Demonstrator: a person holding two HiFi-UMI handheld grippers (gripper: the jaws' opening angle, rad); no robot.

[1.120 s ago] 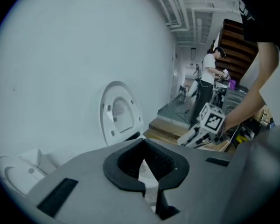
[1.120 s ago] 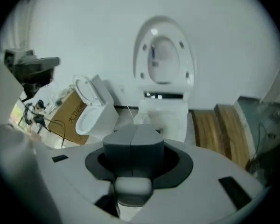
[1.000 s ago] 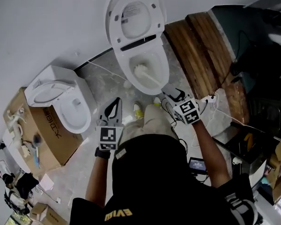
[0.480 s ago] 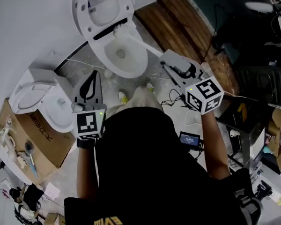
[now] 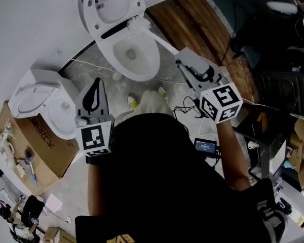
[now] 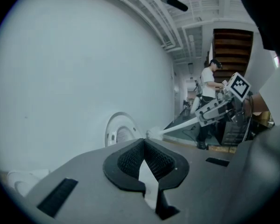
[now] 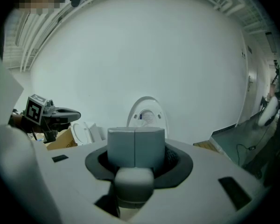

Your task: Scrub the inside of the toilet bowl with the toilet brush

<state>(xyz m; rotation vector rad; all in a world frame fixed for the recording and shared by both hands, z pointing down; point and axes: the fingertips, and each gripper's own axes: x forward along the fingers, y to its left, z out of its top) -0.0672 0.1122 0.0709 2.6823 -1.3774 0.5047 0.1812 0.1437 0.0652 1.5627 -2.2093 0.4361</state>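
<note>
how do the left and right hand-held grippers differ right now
The left hand-held gripper is shut on nothing; the right hand-held gripper clamps the toilet brush. The left hangs short of the toilet bowl; the right holds the brush at its rim. Both carry marker cubes.

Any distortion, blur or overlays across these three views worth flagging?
Head view: strong wide-angle bending, toilet bowl crowded toward the top edge, right side dim. Left gripper view: dark round vignette, heavy barrel bending. Right gripper view: same vignette, a mosaic patch at top left, the toilet brush handle large and soft between the jaws.
</note>
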